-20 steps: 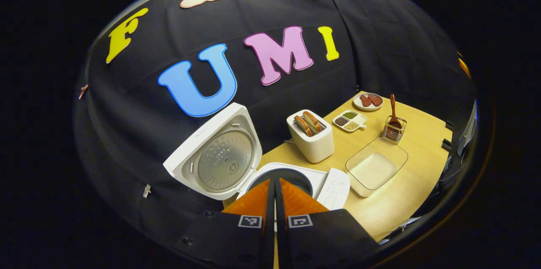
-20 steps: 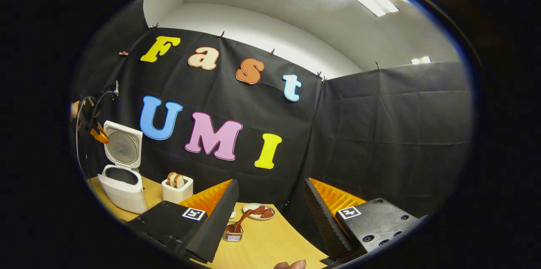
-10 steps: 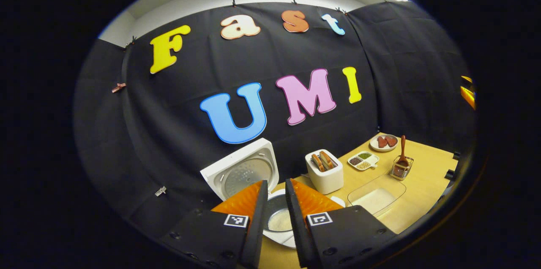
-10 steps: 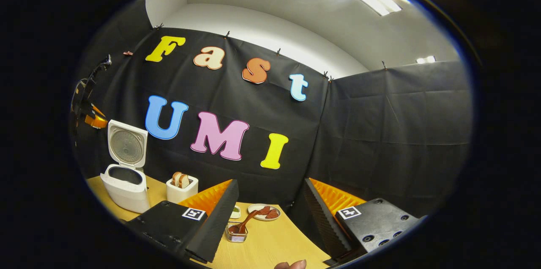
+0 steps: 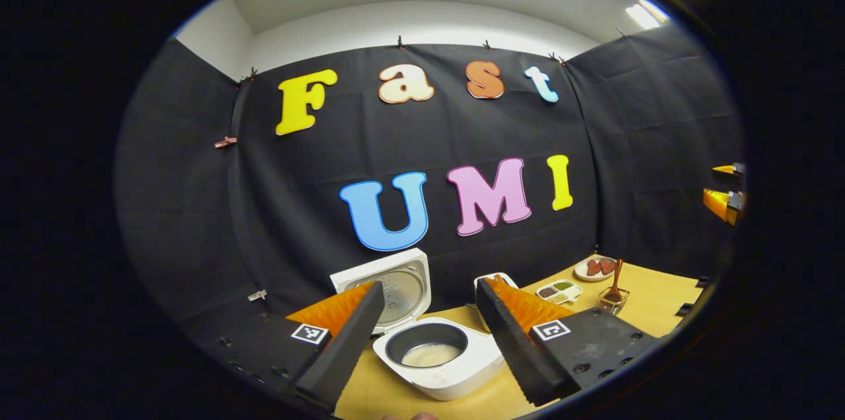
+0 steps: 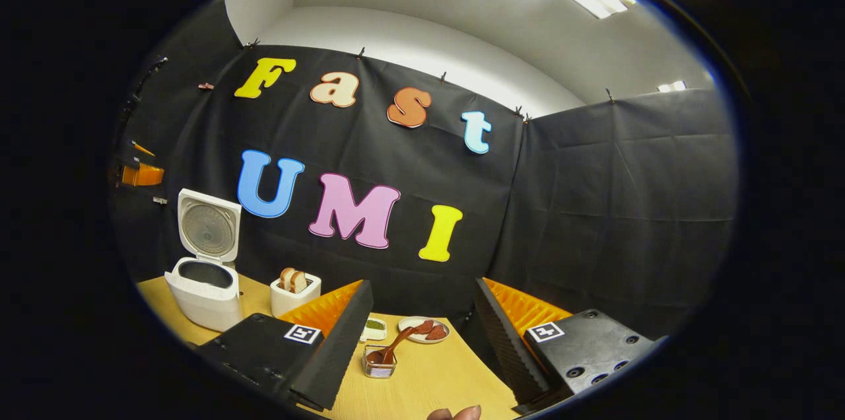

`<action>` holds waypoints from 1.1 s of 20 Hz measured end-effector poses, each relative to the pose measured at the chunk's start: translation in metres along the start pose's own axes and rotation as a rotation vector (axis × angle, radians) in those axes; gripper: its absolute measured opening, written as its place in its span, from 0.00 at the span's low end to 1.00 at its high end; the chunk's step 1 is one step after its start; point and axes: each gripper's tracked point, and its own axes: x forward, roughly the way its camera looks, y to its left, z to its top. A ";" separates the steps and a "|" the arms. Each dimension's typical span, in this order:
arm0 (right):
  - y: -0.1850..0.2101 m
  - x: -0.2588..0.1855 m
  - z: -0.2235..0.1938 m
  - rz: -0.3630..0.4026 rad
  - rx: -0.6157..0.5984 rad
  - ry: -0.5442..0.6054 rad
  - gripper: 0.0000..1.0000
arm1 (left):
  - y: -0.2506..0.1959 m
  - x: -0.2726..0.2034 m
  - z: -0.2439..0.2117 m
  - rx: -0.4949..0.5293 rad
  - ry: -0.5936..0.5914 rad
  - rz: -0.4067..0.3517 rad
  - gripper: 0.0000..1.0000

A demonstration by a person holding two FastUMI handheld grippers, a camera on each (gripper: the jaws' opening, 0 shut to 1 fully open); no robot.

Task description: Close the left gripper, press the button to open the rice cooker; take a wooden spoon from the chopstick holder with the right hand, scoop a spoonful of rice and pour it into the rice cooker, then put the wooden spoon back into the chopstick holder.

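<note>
Both grippers, left [image 5: 422, 334] and right [image 6: 422, 341], gape empty; white rice cooker [image 5: 439, 357] open, seemingly some rice inside; brown wooden spoon [image 6: 395, 346] untouched in wire holder [image 6: 379, 363].

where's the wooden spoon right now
The brown wooden spoon stands in the small wire chopstick holder on the light wooden table, low in the right gripper view between that gripper's open jaws, just before the round plate.

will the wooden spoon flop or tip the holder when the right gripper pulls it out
The wooden spoon looks rigid, so it should not flop. It leans in the small wire chopstick holder, which looks light; a sideways pull might tip or drag it. A lift along the handle seems safer. The right gripper has its jaws open.
</note>
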 end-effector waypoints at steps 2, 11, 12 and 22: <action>0.002 0.004 0.002 0.026 0.004 -0.010 0.97 | -0.003 -0.013 0.000 -0.041 -0.013 0.034 0.96; -0.002 0.048 -0.027 0.105 0.073 0.034 0.98 | -0.042 -0.053 0.024 -0.009 -0.116 0.094 0.96; 0.000 0.055 -0.036 0.123 0.085 0.051 0.97 | -0.045 -0.054 0.023 -0.001 -0.109 0.102 0.96; 0.004 0.119 -0.125 0.297 0.230 0.184 0.98 | -0.088 -0.058 0.019 -0.048 -0.083 0.118 0.96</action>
